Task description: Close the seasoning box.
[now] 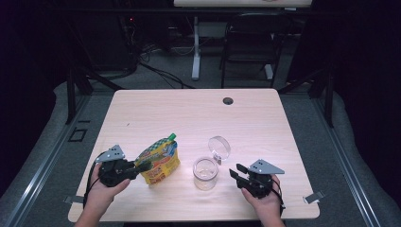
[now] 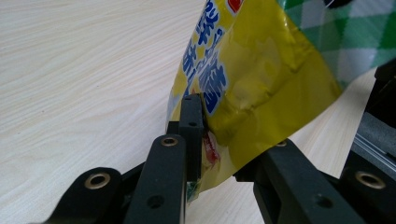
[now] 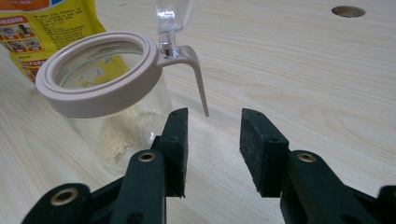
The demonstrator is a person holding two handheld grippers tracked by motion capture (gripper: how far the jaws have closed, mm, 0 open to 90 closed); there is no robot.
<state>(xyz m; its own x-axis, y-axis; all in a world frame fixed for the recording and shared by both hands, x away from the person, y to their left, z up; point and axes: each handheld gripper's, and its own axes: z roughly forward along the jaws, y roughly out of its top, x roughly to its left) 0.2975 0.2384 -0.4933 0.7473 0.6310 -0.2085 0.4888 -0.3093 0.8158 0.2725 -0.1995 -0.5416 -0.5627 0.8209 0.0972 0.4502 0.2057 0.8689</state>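
- Left gripper [image 1: 147, 165] clamps its 2 jaws on the yellow pouch's [image 2: 261, 79] lower edge; grip deep, keep the spout up.
- Right gripper [image 3: 214, 149] gapes, nothing between; jar [image 3: 109, 93] sits just beyond its near jaw.

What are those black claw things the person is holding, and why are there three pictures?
Each hand carries a hand-held gripper, a two-jaw pincer. One picture looks down from above; the other two come from little cameras riding on each gripper. On the wooden table stand a yellow pouch with a green cap and a clear jar with its lid flipped open. The left hand-held gripper pinches the pouch's edge. The right hand-held gripper waits beside the jar, jaws apart, holding nothing.
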